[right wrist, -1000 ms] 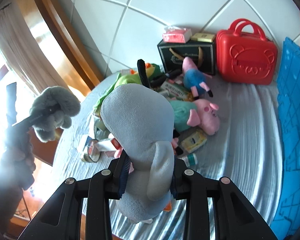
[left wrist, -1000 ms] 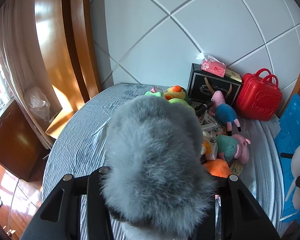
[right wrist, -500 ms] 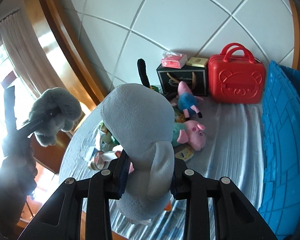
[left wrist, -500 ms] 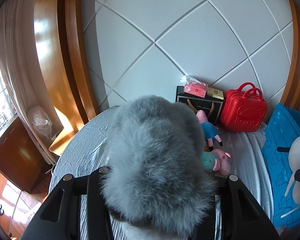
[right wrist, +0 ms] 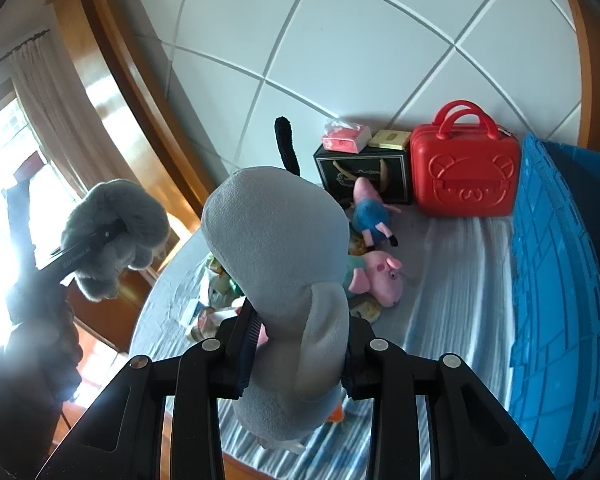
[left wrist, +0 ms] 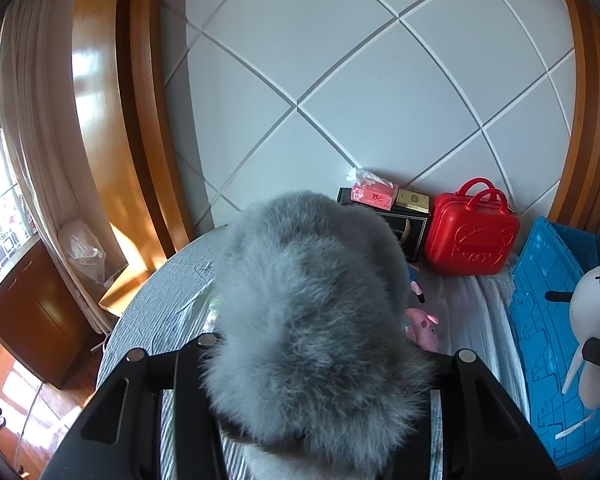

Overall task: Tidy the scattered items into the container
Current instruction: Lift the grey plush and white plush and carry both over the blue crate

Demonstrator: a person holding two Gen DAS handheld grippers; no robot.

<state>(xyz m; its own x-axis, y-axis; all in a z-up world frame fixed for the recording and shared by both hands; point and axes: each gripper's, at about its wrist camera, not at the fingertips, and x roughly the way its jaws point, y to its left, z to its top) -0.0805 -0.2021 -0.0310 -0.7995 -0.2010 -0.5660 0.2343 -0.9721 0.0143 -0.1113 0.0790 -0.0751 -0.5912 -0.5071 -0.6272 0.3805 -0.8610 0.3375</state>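
A fluffy grey plush toy (left wrist: 312,320) fills the left wrist view, and my left gripper (left wrist: 332,356) is shut on it. The right wrist view shows that same toy (right wrist: 132,216) held high at the left. My right gripper (right wrist: 298,332) is shut on a smooth grey plush toy (right wrist: 276,232), which hangs above the striped bedspread (right wrist: 452,280). The blue crate (right wrist: 548,280) stands at the right, and its wall also shows in the left wrist view (left wrist: 540,320). A pink pig plush (right wrist: 380,276) and a pig plush in blue (right wrist: 370,208) lie in the pile below.
A red carry case (right wrist: 466,168) and a black gift box (right wrist: 364,176) with a tissue pack on top stand against the tiled wall. Small boxes and packets (right wrist: 204,316) lie at the bed's left edge. A wooden frame and curtain (left wrist: 40,140) are at the left.
Both grippers have risen with their plush toys still held. The toy pile has sunk lower in both views. The blue crate shows more at the right.
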